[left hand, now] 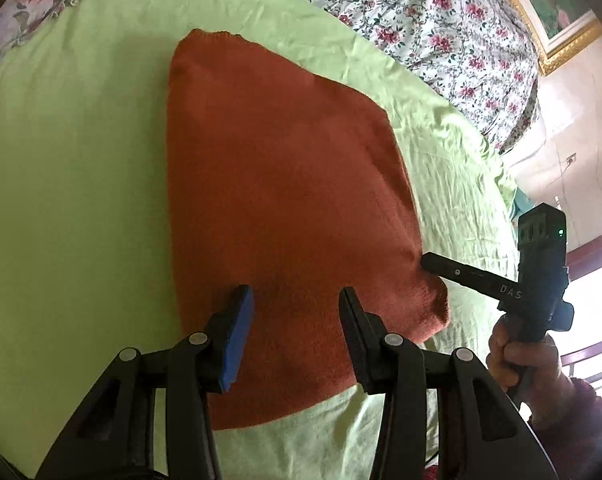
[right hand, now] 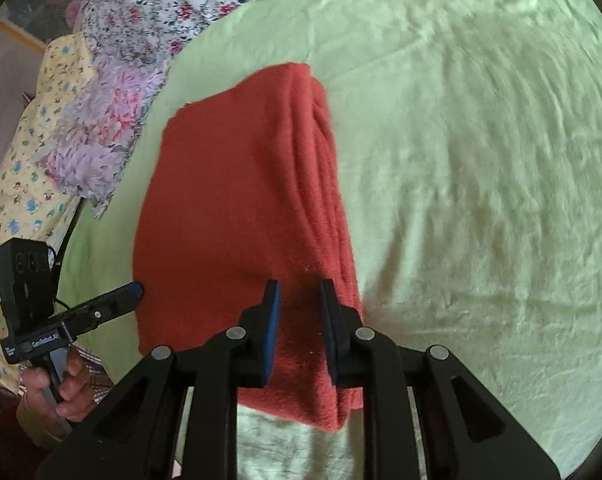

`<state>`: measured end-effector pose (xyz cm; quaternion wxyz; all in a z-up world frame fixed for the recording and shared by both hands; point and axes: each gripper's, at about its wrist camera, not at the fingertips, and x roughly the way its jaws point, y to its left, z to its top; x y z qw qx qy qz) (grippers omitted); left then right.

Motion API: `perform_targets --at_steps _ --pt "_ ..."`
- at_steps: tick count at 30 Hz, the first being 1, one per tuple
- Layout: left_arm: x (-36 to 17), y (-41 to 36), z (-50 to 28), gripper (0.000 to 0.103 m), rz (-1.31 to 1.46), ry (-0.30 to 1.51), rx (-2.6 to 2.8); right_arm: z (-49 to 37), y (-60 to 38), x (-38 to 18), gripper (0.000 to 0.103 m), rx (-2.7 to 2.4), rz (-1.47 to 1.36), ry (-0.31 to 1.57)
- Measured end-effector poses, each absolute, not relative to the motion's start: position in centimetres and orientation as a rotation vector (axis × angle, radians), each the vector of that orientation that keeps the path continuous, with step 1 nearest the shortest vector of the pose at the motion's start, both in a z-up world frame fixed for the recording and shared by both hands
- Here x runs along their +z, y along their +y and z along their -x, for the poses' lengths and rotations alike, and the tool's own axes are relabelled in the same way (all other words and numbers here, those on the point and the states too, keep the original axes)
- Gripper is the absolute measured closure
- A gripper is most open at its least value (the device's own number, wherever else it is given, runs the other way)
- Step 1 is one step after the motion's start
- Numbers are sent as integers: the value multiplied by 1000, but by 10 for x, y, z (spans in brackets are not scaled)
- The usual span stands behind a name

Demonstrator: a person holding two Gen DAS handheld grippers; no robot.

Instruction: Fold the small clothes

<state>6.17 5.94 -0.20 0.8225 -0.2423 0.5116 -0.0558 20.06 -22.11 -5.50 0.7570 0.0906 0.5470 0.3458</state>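
Your rust-orange knitted garment (left hand: 285, 208) lies on the pale green bed sheet (left hand: 73, 184), already folded into a compact, roughly rectangular stack. Several layers show along its right edge in the right wrist view, so the main folds appear done. What may remain, by my judgement, is a final fold or a squaring-up; the near corner sits slightly lumpy.

Your left gripper (left hand: 297, 312) hovers over the near end of the garment, jaws apart, nothing between the blue pads (left hand: 237, 340). From the right wrist view its fingertip sits just beside the garment's left edge; contact cannot be confirmed.

Your right gripper (right hand: 301, 312) is poised over the near right portion of the stack, jaws parted by a narrow gap, cloth visible below but not pinched as far as I can tell. In the left wrist view its finger reaches the garment's right edge.

Beyond the sheet lies a floral-print white quilt (left hand: 421, 12), with a gold-framed picture (left hand: 557, 12) on the far wall.
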Motion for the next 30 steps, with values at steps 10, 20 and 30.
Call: perform_targets --at_steps 10,20,30 --pt "10 48 -49 57 440 1089 -113 -190 -225 -45 81 758 -190 1160" --pt "-6 45 -22 57 444 1134 -108 -163 -245 -68 72 710 -150 1232" --pt "33 27 21 29 274 998 7 -111 -263 -8 37 746 -93 981"
